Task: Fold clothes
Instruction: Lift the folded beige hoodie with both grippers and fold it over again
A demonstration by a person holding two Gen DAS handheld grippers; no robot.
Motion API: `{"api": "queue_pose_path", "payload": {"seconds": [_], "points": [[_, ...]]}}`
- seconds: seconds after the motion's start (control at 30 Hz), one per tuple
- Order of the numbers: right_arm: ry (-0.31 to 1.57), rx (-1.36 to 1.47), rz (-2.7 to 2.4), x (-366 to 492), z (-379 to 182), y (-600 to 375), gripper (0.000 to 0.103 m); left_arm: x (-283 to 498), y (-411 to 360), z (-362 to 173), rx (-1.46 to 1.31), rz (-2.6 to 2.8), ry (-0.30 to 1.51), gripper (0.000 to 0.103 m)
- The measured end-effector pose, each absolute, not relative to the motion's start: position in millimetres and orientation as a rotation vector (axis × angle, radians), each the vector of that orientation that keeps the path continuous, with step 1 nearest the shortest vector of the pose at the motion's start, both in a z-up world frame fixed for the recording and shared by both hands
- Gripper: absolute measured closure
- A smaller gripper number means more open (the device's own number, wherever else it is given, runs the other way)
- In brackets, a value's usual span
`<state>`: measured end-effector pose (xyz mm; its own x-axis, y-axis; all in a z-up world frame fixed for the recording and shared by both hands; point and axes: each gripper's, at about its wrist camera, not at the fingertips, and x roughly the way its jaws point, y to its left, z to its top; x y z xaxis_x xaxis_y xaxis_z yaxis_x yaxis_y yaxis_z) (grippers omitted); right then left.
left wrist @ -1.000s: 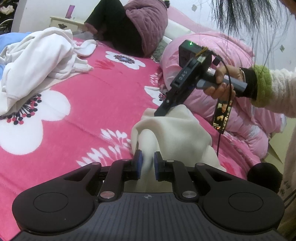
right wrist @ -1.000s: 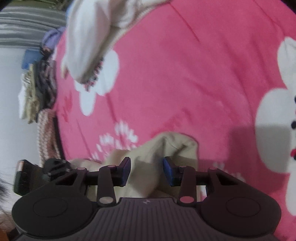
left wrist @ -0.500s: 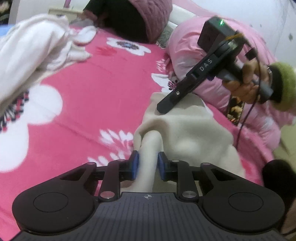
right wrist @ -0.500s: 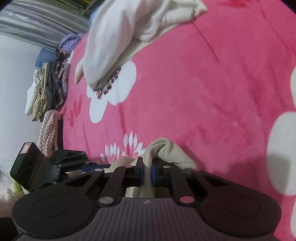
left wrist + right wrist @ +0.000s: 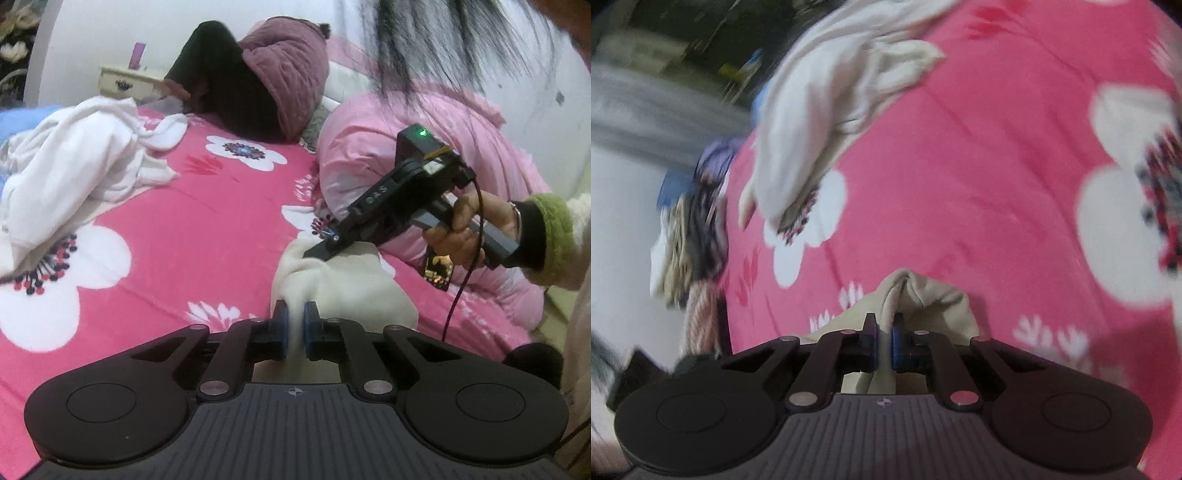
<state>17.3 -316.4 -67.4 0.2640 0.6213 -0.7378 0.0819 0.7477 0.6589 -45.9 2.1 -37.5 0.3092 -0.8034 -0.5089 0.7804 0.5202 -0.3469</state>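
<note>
Both grippers, left gripper (image 5: 294, 325) and right gripper (image 5: 884, 341), now pinch the cream garment (image 5: 351, 284) near the bed's (image 5: 207, 236) edge; thin folds could slip free when lifted.

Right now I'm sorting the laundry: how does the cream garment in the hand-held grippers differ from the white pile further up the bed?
The cream garment is pinched by both hand-held grippers, left and right; the white garment pile lies untouched. The cream one is warmer in tone and looks smaller; the white pile sprawls wider, crumpled. Both rest on the pink floral blanket.
</note>
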Motion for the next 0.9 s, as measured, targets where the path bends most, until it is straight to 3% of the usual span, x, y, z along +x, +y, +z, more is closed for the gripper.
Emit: {"api": "queue_pose_path", "payload": {"seconds": [0.13, 0.3, 0.4, 0.53, 0.63, 0.7, 0.73, 0.8, 0.9], "points": [[1.287, 0.769, 0.299, 9, -81, -333, 0.093, -55, 1, -34, 0.023, -1.056, 0.659, 0.097], [1.198, 0.468, 0.171, 15, -47, -340, 0.092, -62, 7, -28, 0.044, -1.064, 0.627, 0.097], [1.187, 0.465, 0.414, 41, -23, -314, 0.09, -70, 8, -23, 0.069, -1.08, 0.601, 0.097], [1.333, 0.311, 0.847, 81, -18, -223, 0.086, -79, 10, -15, 0.087, -1.101, 0.567, 0.097], [1.591, 0.1, 1.038, 90, -47, -166, 0.086, -82, 14, -10, 0.091, -1.104, 0.548, 0.097], [1.723, -0.082, 1.021, 83, -68, -161, 0.09, -81, 16, -11, 0.093, -1.11, 0.554, 0.102], [1.787, -0.144, 0.973, 83, -79, -171, 0.08, -80, 17, -13, 0.094, -1.112, 0.559, 0.102], [1.883, -0.2, 0.854, 89, -91, -200, 0.084, -76, 18, -17, 0.084, -1.112, 0.574, 0.102], [1.862, -0.175, 0.705, 109, -87, -233, 0.081, -69, 21, -18, 0.062, -1.117, 0.591, 0.102]]}}
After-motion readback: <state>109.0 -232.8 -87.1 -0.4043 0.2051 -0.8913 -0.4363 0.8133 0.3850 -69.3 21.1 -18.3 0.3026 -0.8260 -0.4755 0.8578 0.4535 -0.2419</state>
